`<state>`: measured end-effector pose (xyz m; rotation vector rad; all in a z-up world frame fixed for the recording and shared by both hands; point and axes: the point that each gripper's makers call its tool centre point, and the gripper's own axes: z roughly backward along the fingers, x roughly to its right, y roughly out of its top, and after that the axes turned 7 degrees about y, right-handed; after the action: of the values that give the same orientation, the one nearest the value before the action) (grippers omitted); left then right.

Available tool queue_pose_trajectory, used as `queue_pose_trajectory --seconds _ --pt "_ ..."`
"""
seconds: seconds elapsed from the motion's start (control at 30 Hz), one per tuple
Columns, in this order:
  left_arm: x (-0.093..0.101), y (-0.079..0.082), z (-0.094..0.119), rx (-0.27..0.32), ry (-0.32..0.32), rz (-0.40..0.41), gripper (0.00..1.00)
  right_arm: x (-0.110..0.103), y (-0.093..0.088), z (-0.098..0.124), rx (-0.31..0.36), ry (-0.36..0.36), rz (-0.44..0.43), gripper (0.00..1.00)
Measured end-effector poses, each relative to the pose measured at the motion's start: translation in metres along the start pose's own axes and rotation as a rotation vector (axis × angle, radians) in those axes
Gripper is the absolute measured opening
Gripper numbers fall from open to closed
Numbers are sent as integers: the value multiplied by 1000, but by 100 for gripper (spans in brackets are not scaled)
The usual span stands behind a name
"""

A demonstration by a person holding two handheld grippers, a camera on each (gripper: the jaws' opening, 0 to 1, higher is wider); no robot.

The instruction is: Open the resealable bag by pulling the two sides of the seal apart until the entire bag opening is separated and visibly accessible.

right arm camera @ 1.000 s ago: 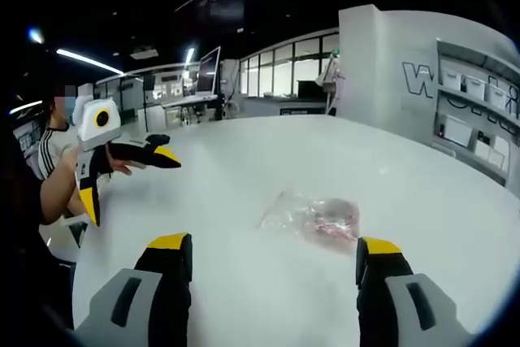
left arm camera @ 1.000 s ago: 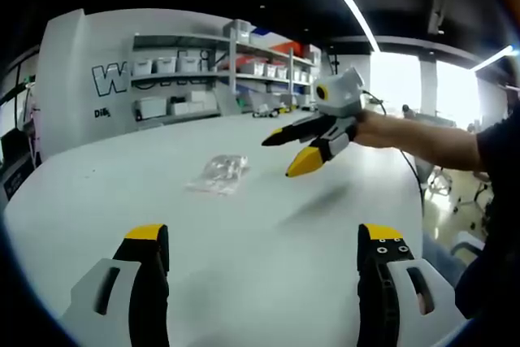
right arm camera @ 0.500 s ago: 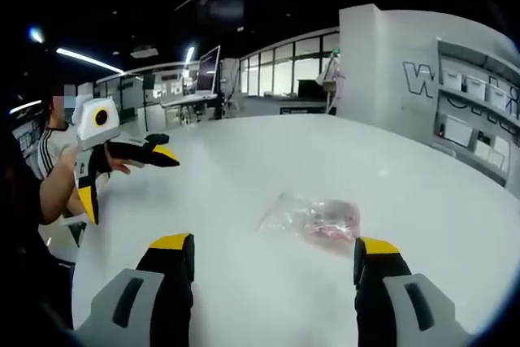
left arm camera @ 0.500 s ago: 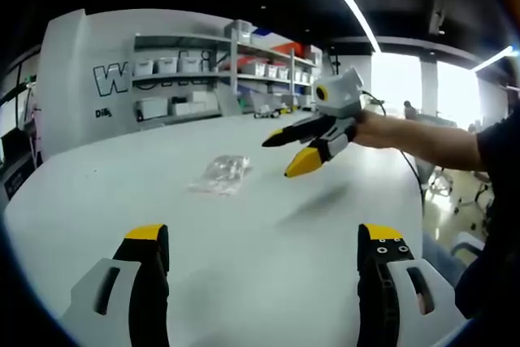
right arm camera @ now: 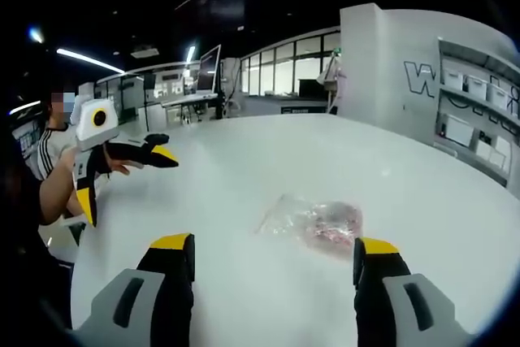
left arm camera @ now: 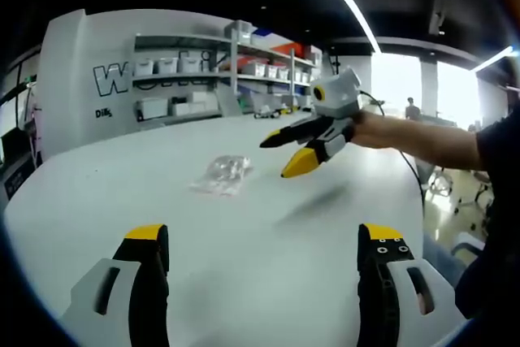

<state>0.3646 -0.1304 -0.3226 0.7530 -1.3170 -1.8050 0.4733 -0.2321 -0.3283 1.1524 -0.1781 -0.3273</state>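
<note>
Lying flat on the white table (right arm camera: 422, 176), the resealable bag (right arm camera: 315, 221) rests ahead of our right gripper (right arm camera: 272, 253), slightly toward its right jaw and apart from both jaws; we see clear film with pinkish contents inside, and we cannot tell whether the seal is parted. In the left gripper view the same bag (left arm camera: 219, 173) sits farther ahead of our left gripper (left arm camera: 264, 241), toward its left jaw and well clear of both tips. Both grippers stand wide, with bare table between their yellow-tipped jaws and nothing held. In the left gripper view, the right gripper (left arm camera: 291, 152) hangs above the table just beside the bag, jaws spread, with our forearm (left arm camera: 422, 140) behind it. In the right gripper view, the left gripper (right arm camera: 122, 180) is held off to the left of the bag, well apart from it, jaws also spread. Beyond the table stand shelves (left arm camera: 203, 79) holding bins against a white wall, and a seated person (right arm camera: 50, 148) shows behind the left gripper.
</note>
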Motion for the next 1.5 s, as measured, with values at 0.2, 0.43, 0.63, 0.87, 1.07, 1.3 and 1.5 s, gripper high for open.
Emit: queue_pose_trajectory --seconds 0.2,0.43,0.63,0.87,1.07,1.3,1.5 --pt "-1 0 1 1 4 -1 95 1 2 -1 5 -3 2 79" --pt "0 0 0 1 3 0 95 3 6 0 15 -10 0 79" --pt "-1 0 -1 0 4 -1 95 5 7 -1 13 -12 0 78" --pt "-2 0 -1 3 4 0 94 6 8 -1 19 -10 -3 78" --pt "-3 -1 0 2 6 3 94 8 6 -2 16 -14 -8 77" --pt "-3 -2 -2 0 4 4 94 9 5 -5 9 -20 -8 77" --pt "-2 -4 -3 -3 1 4 94 9 6 -8 13 -16 -11 76"
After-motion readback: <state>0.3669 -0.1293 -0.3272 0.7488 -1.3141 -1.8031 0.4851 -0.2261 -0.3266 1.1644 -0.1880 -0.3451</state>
